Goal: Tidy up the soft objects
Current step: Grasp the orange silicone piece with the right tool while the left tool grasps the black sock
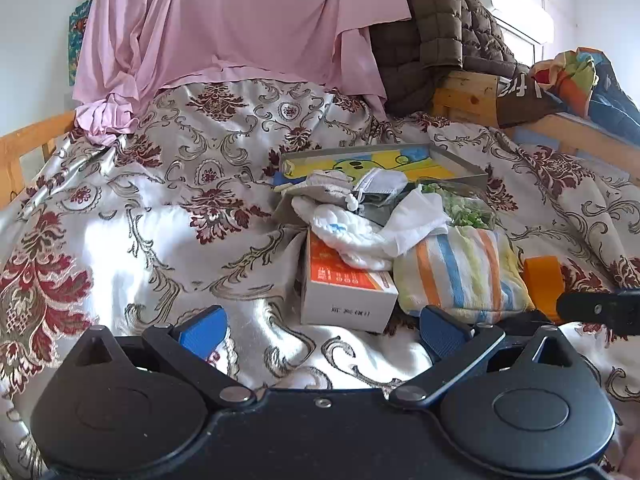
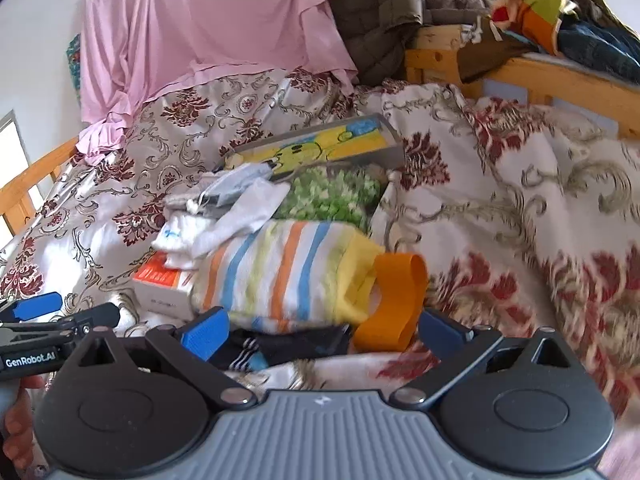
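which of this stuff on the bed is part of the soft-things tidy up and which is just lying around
For the job:
striped towel
white socks
dark sock
orange band
face mask

Just lying about:
orange and white box
cartoon tray
pink sheet
brown quilted jacket

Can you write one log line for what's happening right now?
left gripper: open, empty | right gripper: open, near striped towel | pile on bedspread
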